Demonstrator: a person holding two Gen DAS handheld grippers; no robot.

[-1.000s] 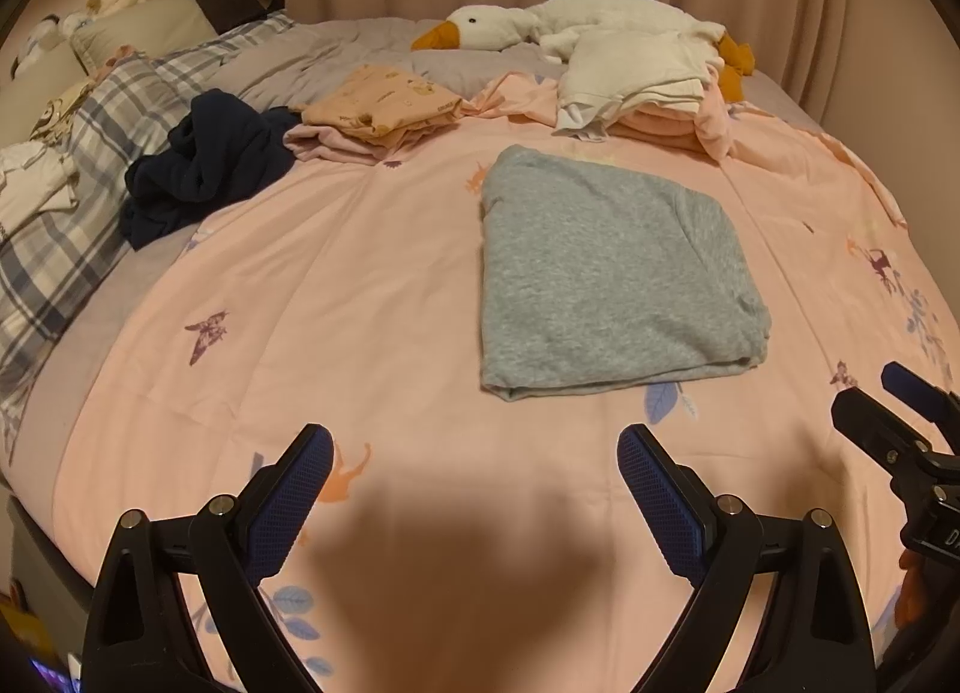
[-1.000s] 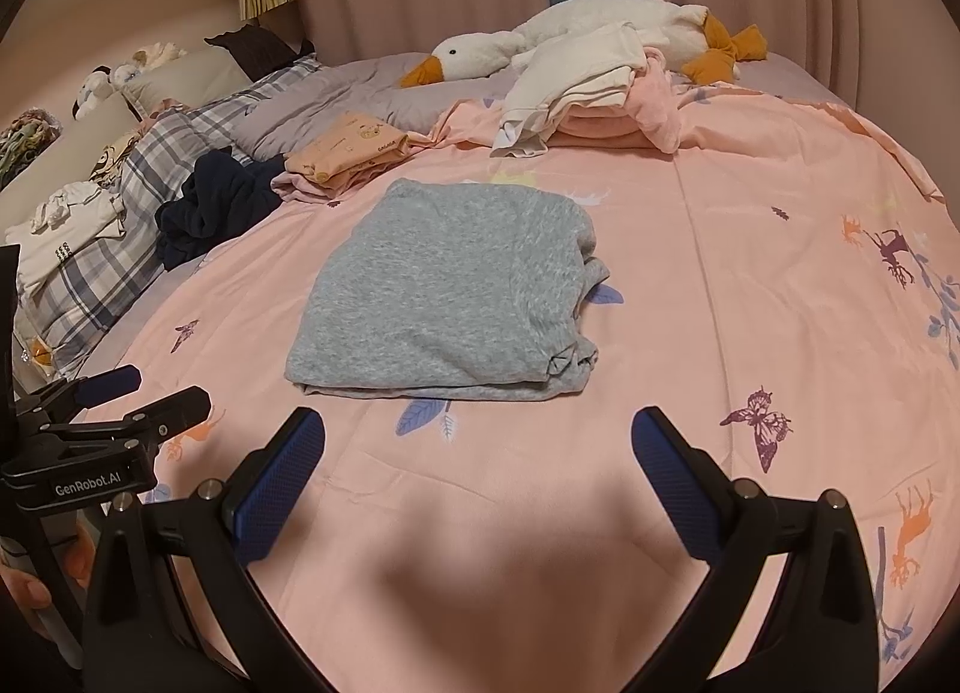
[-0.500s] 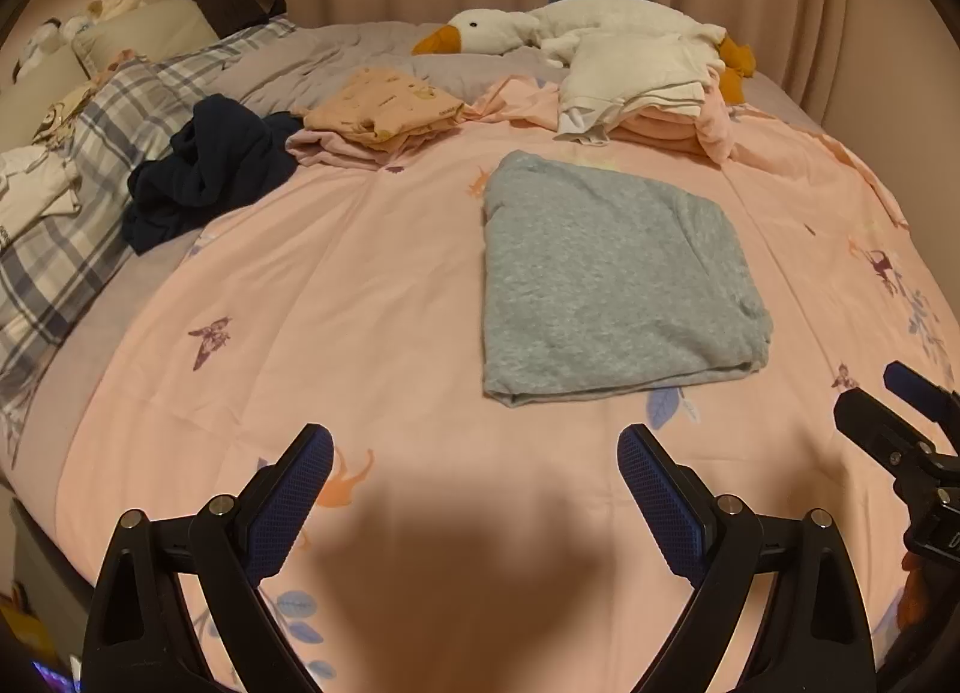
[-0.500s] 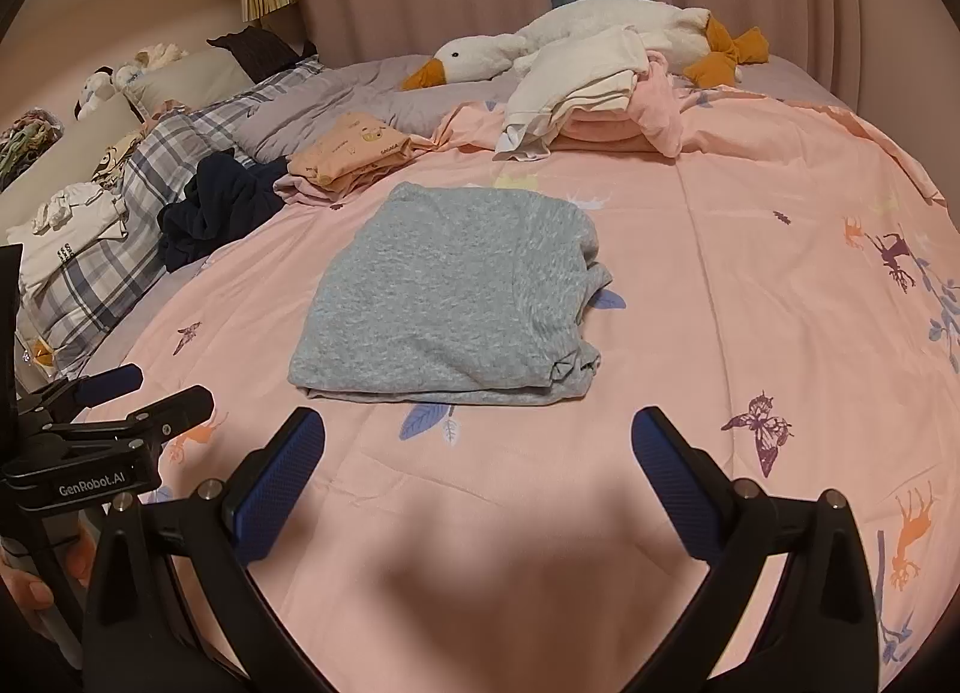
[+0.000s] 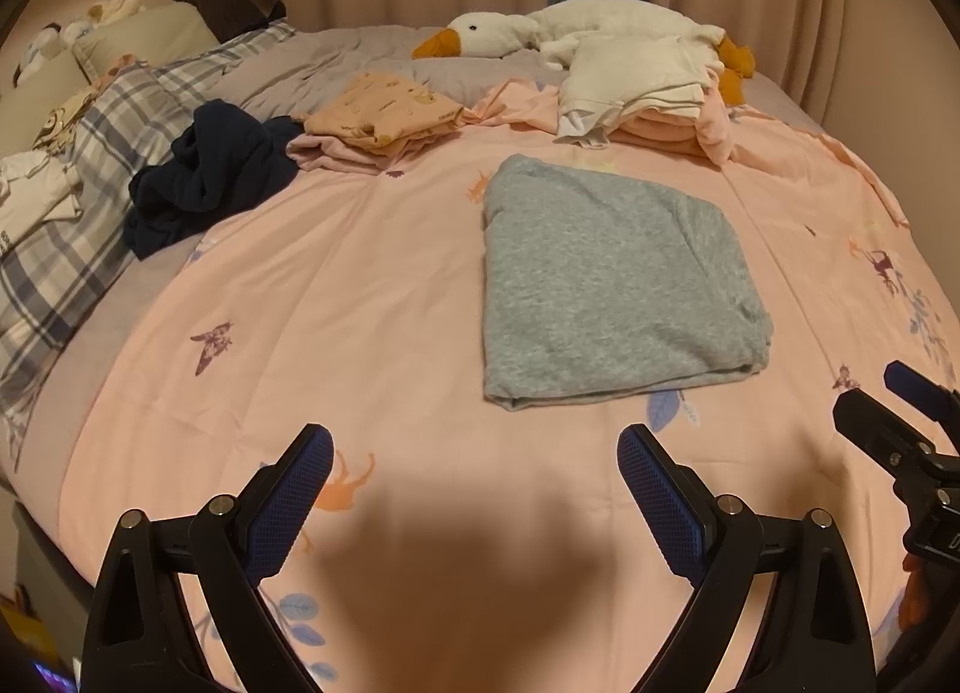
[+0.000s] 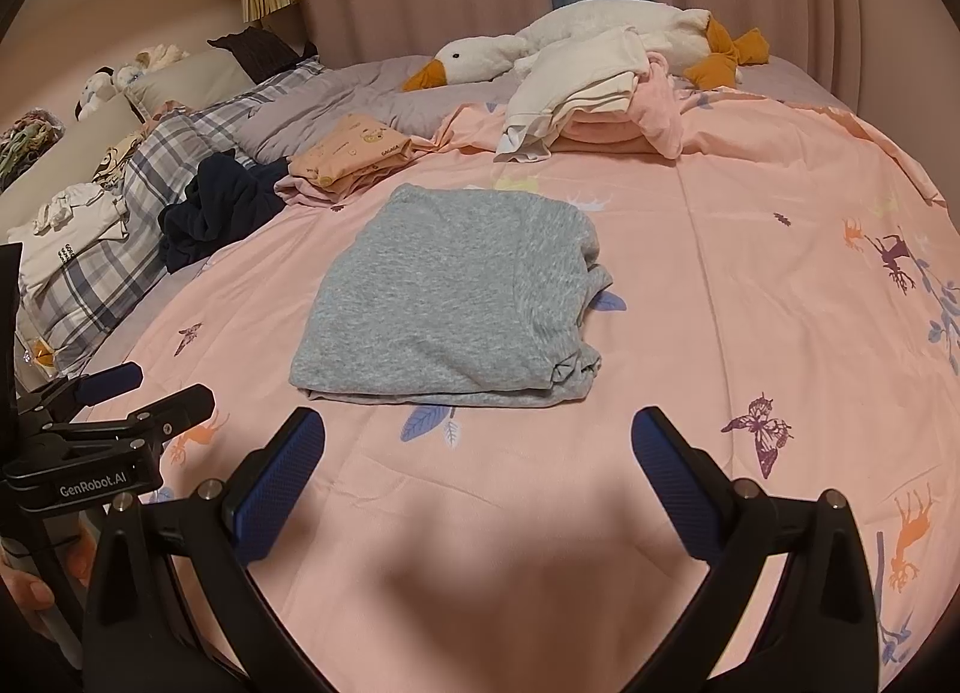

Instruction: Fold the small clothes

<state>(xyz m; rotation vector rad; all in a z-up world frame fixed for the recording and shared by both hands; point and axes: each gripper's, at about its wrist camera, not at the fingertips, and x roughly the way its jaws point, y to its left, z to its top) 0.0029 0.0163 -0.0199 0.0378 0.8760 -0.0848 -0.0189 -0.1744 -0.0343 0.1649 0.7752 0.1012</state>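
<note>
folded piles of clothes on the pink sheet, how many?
3. The grey garment lies mid-sheet nearest both grippers, the peach pile sits far left beside a crumpled navy garment, and the cream-and-pink pile sits far centre by the goose plush. More could be hidden behind.

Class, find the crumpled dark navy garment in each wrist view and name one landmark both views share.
Left wrist view: the navy garment lies upper left, on the bed's edge beside the plaid bedding.
Right wrist view: the navy garment sits left of centre, beyond the folded grey garment.
Shared landmark: the plush goose at the far side of the bed.
</note>
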